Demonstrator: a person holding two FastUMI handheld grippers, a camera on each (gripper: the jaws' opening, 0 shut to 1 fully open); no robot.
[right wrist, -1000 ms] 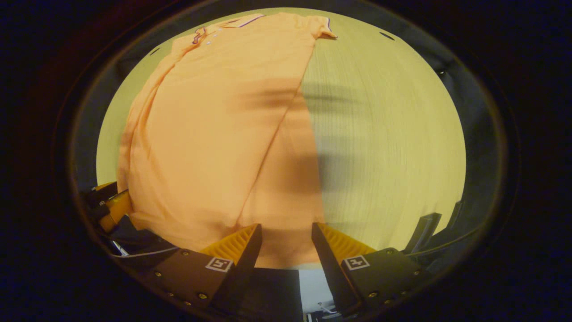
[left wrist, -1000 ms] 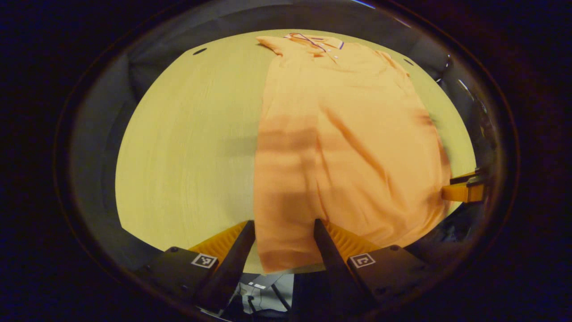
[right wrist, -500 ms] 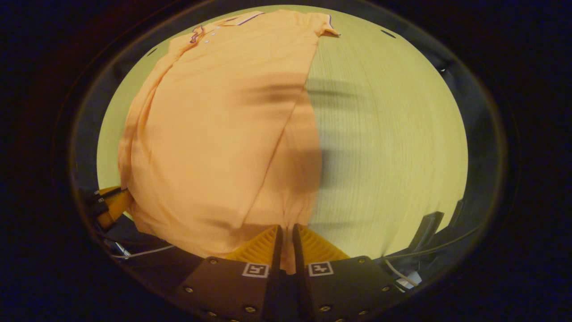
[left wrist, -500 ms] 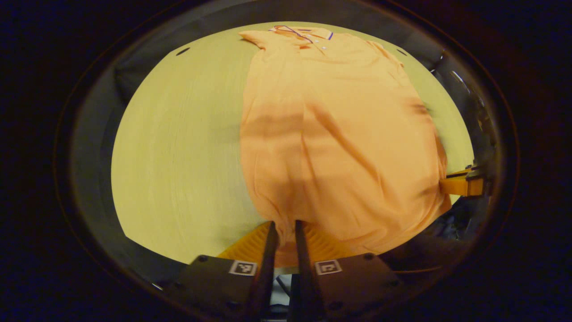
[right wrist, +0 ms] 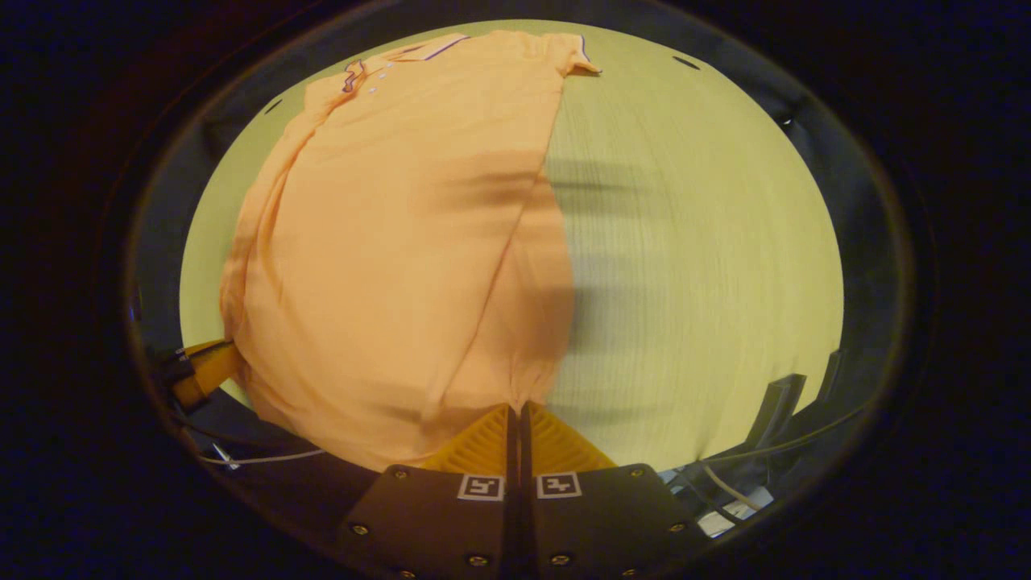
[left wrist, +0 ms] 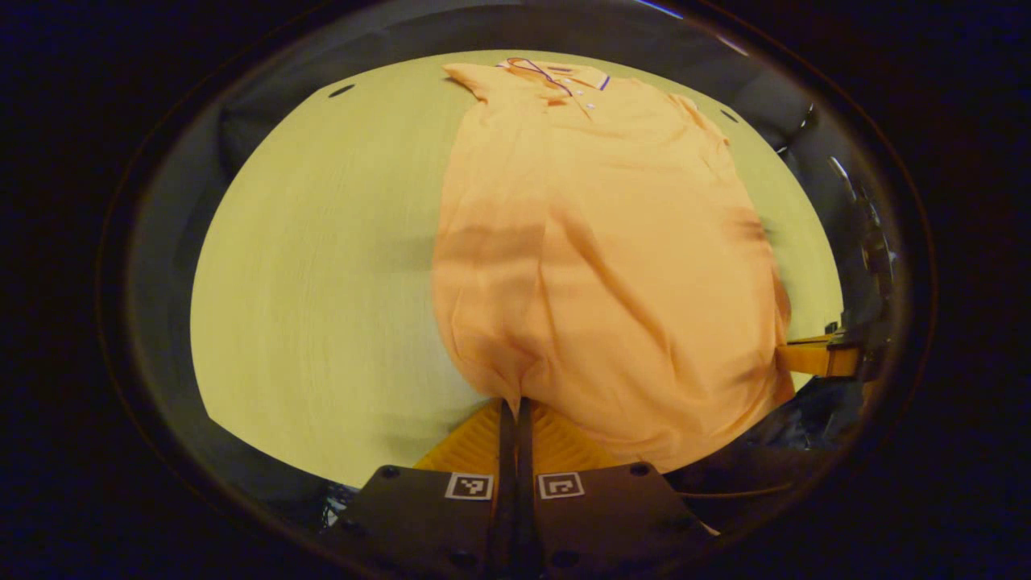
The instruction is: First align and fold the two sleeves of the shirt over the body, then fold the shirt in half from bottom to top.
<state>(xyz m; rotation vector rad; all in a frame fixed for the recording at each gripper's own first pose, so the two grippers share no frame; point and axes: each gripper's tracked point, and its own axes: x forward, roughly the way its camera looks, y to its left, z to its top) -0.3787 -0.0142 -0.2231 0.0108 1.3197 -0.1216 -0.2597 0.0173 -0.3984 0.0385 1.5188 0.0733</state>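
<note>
The shirt [left wrist: 596, 266] lies flat and lengthwise on the tabletop [left wrist: 322, 266], collar [left wrist: 556, 74] at the far end, hem toward you, and both sleeves look already folded in over the body, leaving one long narrow panel. It's an orange polo, thin and soft, a knit that drapes and puckers where it's pinched, so expect it to sag between your two hands and drag on the wood rather than hold a line. Your left claw [left wrist: 512, 403] is clamped on the hem at its near left corner, fingers together with cloth bunched between them. Your right claw [right wrist: 516, 407] is clamped the same way on the near right corner, at the edge of the shirt [right wrist: 403, 242]. Good spots, both on the hem's outer corners. From the left gripper view you can see the right claw's side poking in by the cloth. The tabletop is pale wood grain, smooth. To my eye the bottom-to-top fold is next: lift evenly, keep the hem taut, carry it toward the collar.
</note>
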